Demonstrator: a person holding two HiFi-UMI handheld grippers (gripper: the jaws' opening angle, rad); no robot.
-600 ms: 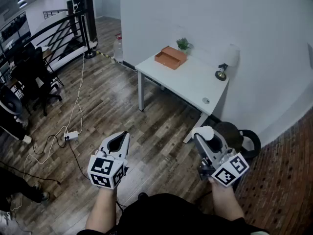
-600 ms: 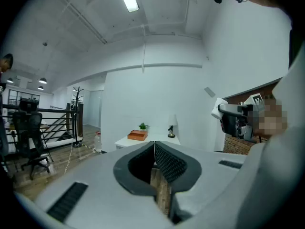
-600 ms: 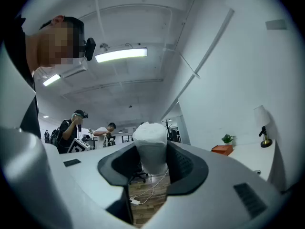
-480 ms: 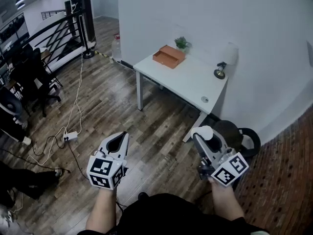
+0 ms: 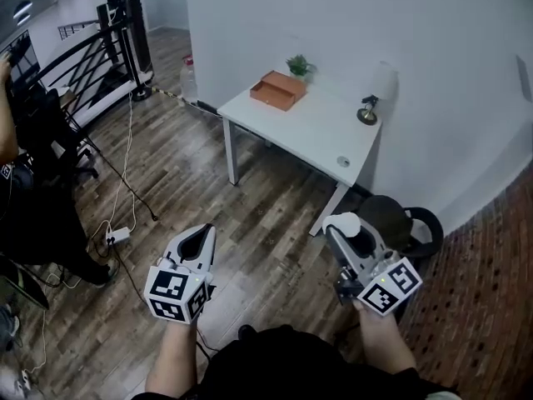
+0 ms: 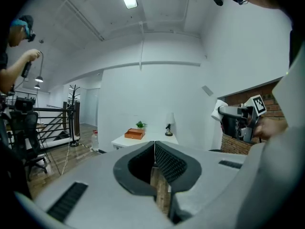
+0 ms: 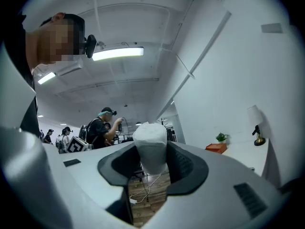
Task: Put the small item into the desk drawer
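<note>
My right gripper [image 5: 344, 226] [image 7: 151, 151] is shut on a small white item [image 5: 347, 224] [image 7: 150, 147], a rounded wrapped lump that sticks up between the pads. My left gripper [image 5: 200, 240] [image 6: 154, 149] is shut with nothing in it, its tips meeting. Both hover over the wooden floor, well short of the white desk [image 5: 321, 136] [image 6: 147, 138], which stands against the white wall. The desk drawer is not visible from here.
On the desk sit an orange tray [image 5: 277, 90], a small plant [image 5: 296, 63], a small lamp [image 5: 366, 111] and a round grey disc [image 5: 342, 162]. A black round object [image 5: 400, 223] lies by the desk's right leg. Cables and a power strip [image 5: 117, 236] run across the floor; a person [image 5: 33, 215] stands at left.
The view has shifted slightly toward the desk, both grippers holding their pose. A person has come into view at the left edge.
</note>
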